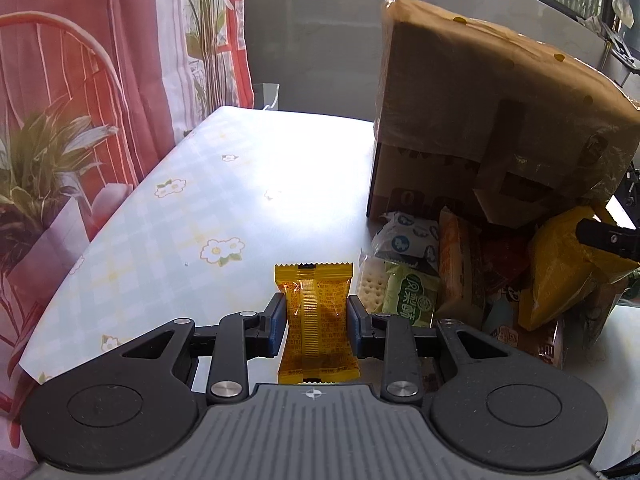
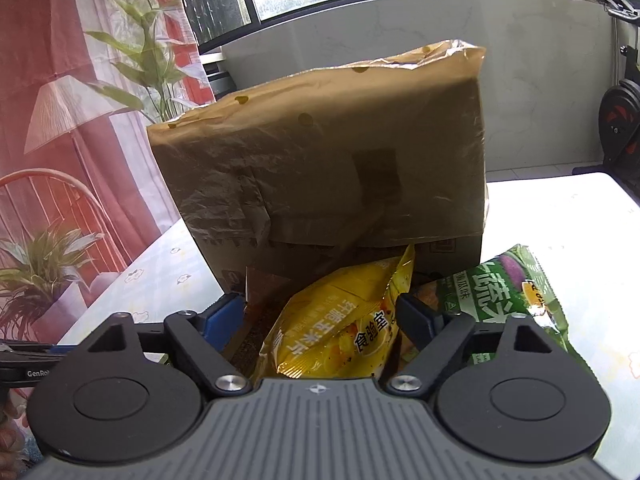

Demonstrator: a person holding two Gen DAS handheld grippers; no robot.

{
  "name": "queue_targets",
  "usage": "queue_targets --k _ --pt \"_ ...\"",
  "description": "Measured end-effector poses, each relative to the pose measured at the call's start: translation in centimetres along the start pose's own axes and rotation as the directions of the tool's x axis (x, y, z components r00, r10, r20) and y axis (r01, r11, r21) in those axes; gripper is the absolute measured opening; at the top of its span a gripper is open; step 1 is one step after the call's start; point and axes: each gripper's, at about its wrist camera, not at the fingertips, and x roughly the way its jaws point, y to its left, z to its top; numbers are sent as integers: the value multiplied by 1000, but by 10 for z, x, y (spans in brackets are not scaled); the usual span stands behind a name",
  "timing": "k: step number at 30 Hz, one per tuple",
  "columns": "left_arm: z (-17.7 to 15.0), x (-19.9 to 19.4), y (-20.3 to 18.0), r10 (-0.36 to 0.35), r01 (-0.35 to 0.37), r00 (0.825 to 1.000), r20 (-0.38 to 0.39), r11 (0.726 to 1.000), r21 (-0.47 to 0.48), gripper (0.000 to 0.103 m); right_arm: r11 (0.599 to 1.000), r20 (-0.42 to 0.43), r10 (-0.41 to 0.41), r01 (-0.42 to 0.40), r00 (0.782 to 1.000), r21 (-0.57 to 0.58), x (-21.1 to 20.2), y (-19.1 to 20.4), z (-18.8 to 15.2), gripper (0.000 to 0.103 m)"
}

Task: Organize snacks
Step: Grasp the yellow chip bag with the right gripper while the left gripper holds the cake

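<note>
My left gripper (image 1: 316,314) is shut on a small orange snack packet (image 1: 314,322), held upright between its blue pads over the table. To its right lies a pile of snacks: a blue-white pack (image 1: 408,240), a green pack (image 1: 410,298), an orange pack (image 1: 456,264) and a yellow chip bag (image 1: 560,264). My right gripper (image 2: 320,320) is open around that yellow chip bag (image 2: 340,324); its pads do not press it. A green vegetable-chip bag (image 2: 512,288) lies to the right.
A tall cardboard box wrapped in brown plastic (image 1: 492,120) stands behind the pile and shows in the right wrist view (image 2: 328,160). The table (image 1: 200,208) has a pale floral checked cloth. A printed red curtain (image 1: 80,100) hangs along the left edge.
</note>
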Motion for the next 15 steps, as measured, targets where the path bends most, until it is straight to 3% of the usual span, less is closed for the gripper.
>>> queue_targets --k 5,15 --pt "13 -3 -5 -21 20 999 46 1000 16 33 998 -66 -54 56 996 27 16 -2 1 71" --pt "29 -15 -19 -67 63 992 110 997 41 33 999 -35 -9 11 999 45 -8 -8 -4 54"
